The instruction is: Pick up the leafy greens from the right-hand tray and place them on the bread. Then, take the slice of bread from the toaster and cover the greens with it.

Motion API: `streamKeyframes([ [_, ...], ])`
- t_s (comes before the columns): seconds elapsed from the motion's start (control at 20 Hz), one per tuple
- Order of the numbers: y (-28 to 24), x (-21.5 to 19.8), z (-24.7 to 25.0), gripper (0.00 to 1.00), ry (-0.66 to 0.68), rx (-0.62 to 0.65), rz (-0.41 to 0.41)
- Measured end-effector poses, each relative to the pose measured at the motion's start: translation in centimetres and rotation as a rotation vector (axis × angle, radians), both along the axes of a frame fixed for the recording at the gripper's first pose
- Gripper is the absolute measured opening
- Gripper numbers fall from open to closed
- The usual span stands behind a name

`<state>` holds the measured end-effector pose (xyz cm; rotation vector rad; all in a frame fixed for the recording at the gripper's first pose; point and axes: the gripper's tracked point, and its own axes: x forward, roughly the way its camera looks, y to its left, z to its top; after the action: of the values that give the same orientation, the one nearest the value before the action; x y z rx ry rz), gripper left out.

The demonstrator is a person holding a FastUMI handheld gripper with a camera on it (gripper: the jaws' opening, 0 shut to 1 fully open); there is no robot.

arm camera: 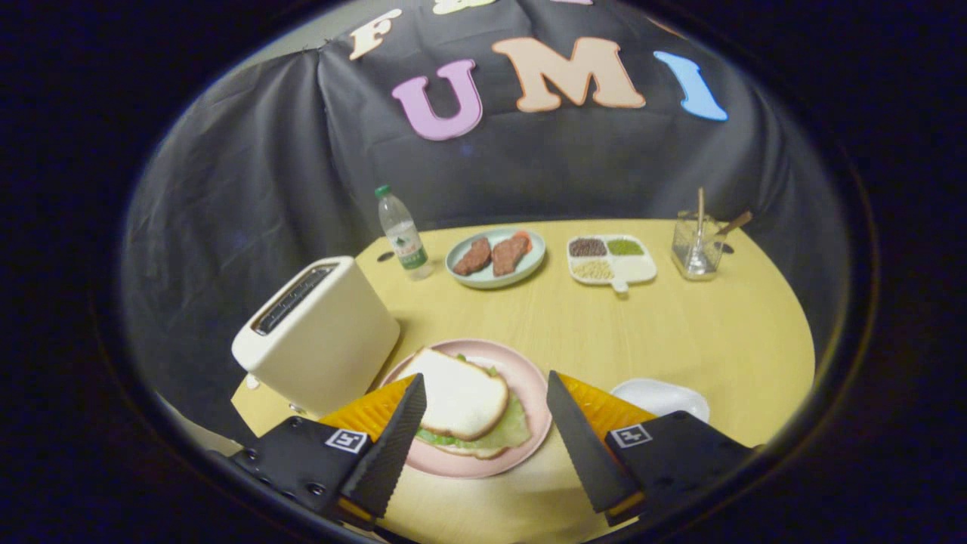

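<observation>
The tongs [483,389] are wide apart and hold nothing. Between their two fingers sits a pink plate [529,378] on the yellow bench [680,332]. On the plate a slice of bread [461,397] lies on top of the leafy greens [508,432], which peek out from under it, with more bread [483,453] below them. A cream toaster [317,336] stands just past the left finger. A white tray [661,397] sits just past the right finger. Far beyond the tongs are a water bottle [402,234], a blue plate of meat [495,258], a dish of beans [612,259] and a glass jar [696,245]
</observation>
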<state>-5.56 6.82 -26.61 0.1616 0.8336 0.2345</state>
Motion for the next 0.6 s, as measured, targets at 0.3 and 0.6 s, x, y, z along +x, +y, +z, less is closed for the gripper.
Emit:
streamKeyframes([
  [0.3, -2.5, 3.3, 10.0, 1.00, -0.315, -0.052, -0.024],
  [0.6, -3.9, 4.3, 17.7, 1.00, -0.525, -0.074, -0.058],
])
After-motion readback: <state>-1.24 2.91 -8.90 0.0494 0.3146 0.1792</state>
